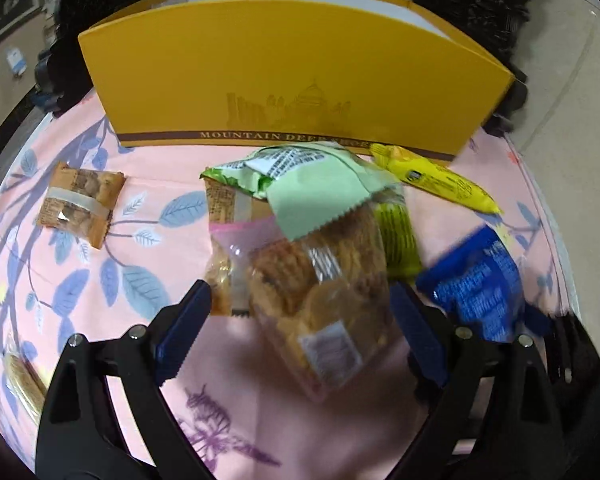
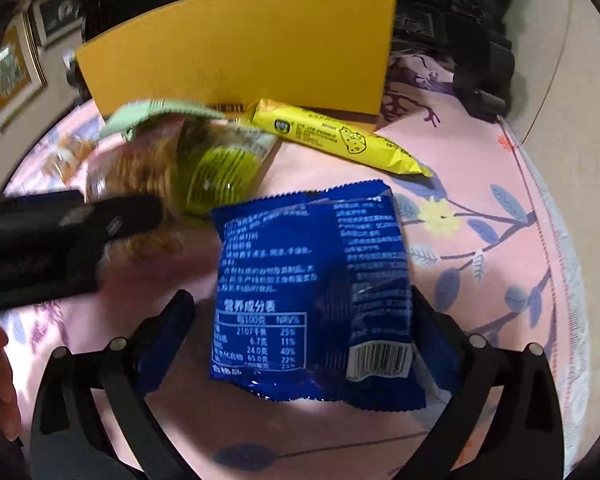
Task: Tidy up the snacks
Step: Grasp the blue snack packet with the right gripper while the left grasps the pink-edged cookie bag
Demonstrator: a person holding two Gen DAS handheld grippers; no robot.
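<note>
A clear cookie bag with a pale green header (image 1: 320, 280) lies tilted on a heap of packets, between the wide fingers of my left gripper (image 1: 300, 286); the pads stand apart from it. In the right wrist view the same bag (image 2: 160, 168) is blurred, with the left gripper's black body over it. My right gripper (image 2: 300, 296) stands open around a blue packet (image 2: 312, 300) that lies label-up on the cloth; its left pad is clear of it. A yellow stick packet (image 2: 340, 140) lies before the upright yellow box (image 2: 236, 48).
An orange-brown packet (image 1: 80, 204) lies alone at the left, and another packet (image 1: 20, 384) at the lower left edge. The pink floral tablecloth (image 2: 480, 184) ends at the round table's rim on the right. A hand (image 2: 4, 392) shows at the lower left.
</note>
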